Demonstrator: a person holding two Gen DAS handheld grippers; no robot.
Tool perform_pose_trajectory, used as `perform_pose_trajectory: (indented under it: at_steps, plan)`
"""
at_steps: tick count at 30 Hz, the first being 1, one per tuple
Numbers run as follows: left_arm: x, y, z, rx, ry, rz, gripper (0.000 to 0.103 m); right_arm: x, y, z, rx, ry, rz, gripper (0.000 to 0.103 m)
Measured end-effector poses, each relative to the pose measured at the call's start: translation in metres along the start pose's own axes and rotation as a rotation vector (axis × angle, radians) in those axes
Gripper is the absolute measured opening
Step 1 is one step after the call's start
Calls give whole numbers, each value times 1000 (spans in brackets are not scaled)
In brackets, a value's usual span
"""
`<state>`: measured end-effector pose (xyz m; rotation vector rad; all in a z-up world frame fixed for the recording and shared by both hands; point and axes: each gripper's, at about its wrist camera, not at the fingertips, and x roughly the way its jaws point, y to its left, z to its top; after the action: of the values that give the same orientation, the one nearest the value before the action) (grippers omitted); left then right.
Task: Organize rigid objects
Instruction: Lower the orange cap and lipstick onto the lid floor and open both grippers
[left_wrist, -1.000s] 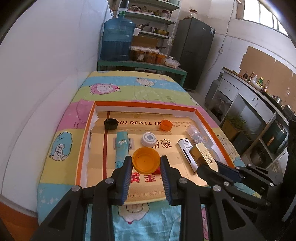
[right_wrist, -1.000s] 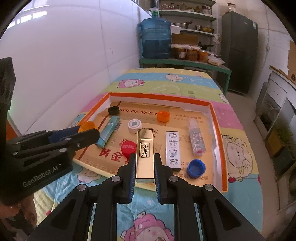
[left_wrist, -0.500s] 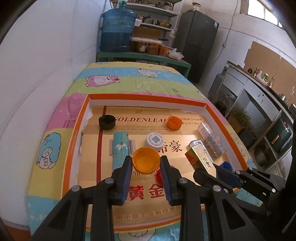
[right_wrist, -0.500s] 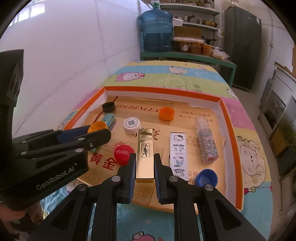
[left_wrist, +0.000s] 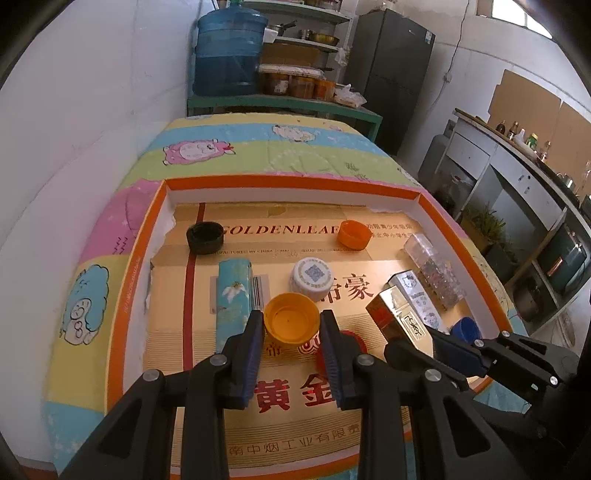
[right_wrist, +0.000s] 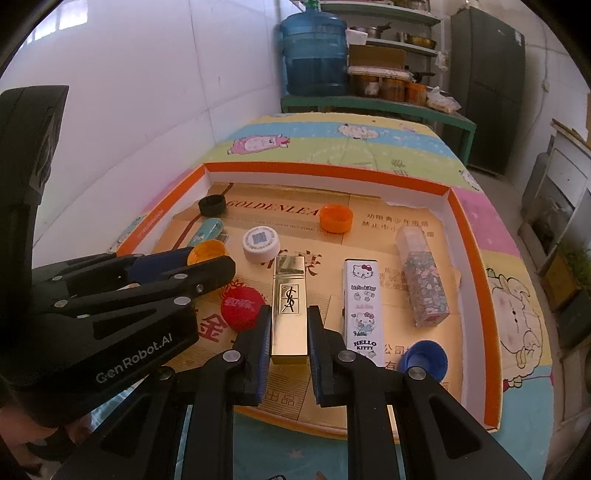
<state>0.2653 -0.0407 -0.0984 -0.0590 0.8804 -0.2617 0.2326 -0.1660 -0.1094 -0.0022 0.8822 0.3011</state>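
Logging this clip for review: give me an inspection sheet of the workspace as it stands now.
Surface: orange-rimmed tray on a cartoon-print cloth.
Job's things: gold case, yellow cap, Hello Kitty tin, glitter box, teal box, and white, orange, black, red, blue caps.
Clutter: nothing seen.
Grippers: left gripper grips the yellow cap; right gripper grips the gold case.
Cables: nothing seen.
Surroundings: water jug, shelves, fridge.

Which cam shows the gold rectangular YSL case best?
Right wrist: the gold rectangular YSL case lies lengthwise between the right gripper, logo face fully visible. Left wrist shows the case tilted near the frame's right side, its rear end hidden by gripper fingers.
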Motion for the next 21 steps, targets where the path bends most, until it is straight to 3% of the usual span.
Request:
perform_pose_trajectory:
  at_steps: [10,12,16,21]
  plan:
    - [6,3,-1,-10,15,-10,32,7,-3,-3,12,19,6,21]
    - [6,3,-2,-10,13,-15,35,8,-2,-3,12,18,4,25]
    - [4,2,-2,-10,8,-24,51,7,-2,-2,13,10,3,26]
    - [4,2,-2,-11,7,-31,54,6,-1,-2,13,7,5,26]
